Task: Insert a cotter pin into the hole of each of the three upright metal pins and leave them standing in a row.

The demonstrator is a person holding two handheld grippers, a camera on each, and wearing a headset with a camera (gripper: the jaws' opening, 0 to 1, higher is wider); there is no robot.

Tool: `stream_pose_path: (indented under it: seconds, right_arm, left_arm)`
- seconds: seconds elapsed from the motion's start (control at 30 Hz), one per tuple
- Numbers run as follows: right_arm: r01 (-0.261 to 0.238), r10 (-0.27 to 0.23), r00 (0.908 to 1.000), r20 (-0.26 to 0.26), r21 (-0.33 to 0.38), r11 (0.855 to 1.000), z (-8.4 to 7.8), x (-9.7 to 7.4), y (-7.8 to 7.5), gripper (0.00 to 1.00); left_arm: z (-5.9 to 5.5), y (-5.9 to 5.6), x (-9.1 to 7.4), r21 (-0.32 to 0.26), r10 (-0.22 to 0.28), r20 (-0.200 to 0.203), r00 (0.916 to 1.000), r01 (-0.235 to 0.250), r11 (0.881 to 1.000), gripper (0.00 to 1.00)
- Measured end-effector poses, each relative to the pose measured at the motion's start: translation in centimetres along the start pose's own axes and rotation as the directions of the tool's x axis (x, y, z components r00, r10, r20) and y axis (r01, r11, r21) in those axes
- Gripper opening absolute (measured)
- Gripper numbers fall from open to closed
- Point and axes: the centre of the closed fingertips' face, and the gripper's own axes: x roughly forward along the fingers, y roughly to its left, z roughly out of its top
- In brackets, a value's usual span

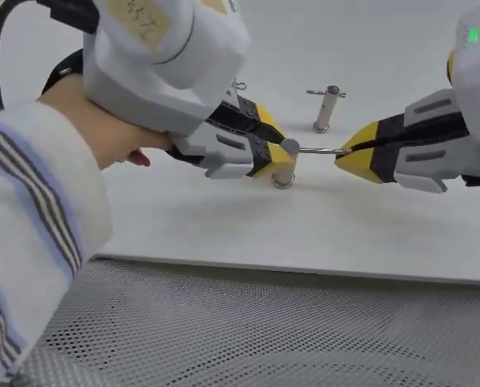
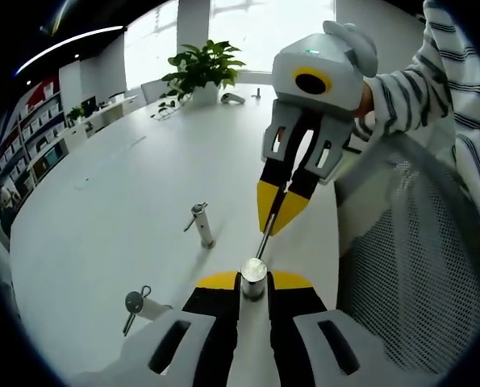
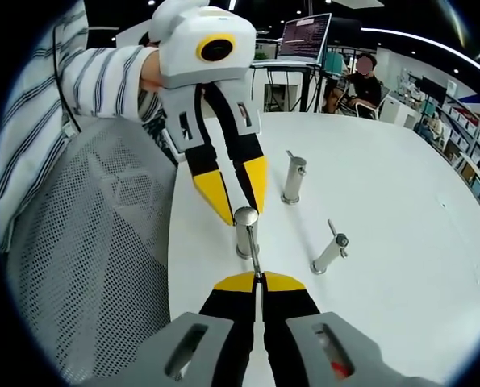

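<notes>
An upright metal pin stands on the white table with my left gripper shut on its shaft. My right gripper is shut on a thin cotter pin, whose tip meets the metal pin just under its head. From the left gripper view, that pin sits between my jaws, and the right gripper points the cotter pin down at it. A second pin stands behind with a cotter pin through it. A third pin, with a cotter pin, lies tilted.
The table's front edge borders a grey perforated mesh. A potted plant stands at the table's far end. Behind the table, a person sits near a monitor.
</notes>
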Motion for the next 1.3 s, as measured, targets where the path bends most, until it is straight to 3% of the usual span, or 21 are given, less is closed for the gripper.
stream_pose_path:
  seconds: [0.17,0.53,0.77,0.83,1.0,1.1,1.3]
  right_arm:
    - [0.015,-0.015,0.9999,-0.002,0.000,1.000,0.2,0.6,-0.2,0.00]
    - [0.009,-0.009,0.9998,0.019,0.009,1.000,1.0,2.3,0.1,0.00]
    - [-0.001,0.001,0.9995,0.033,-0.022,1.000,1.7,2.8,0.3,0.00]
    - [-0.008,0.010,0.9994,0.032,-0.065,0.998,1.9,3.0,0.4,0.00]
    - [0.003,0.000,0.9982,0.060,-0.053,0.999,1.9,2.7,0.3,0.00]
    - [-0.002,0.005,0.9979,0.064,-0.050,0.999,1.8,2.4,0.4,0.10]
    - [-0.002,0.005,0.9980,0.063,-0.048,0.999,1.8,1.7,0.7,0.05]
  left_arm:
    - [0.0,-0.1,0.0,0.018,0.003,-0.009,1.0000,-0.003,1.000,0.09]
    - [-0.1,-0.1,-0.1,-0.001,0.012,-0.012,0.9999,-0.012,1.000,0.09]
    - [-0.2,-0.1,-0.1,0.001,0.010,-0.017,0.9998,-0.010,1.000,0.09]
    - [-0.2,-0.1,-0.2,0.009,0.010,-0.020,0.9998,-0.010,1.000,0.09]
    - [-0.2,-0.2,-0.2,0.005,0.014,-0.017,0.9998,-0.014,1.000,0.09]
    - [-0.1,-0.2,-0.1,0.004,0.017,-0.016,0.9997,-0.017,1.000,0.09]
    - [0.2,-0.5,0.0,0.008,0.019,-0.018,0.9996,-0.019,1.000,0.09]
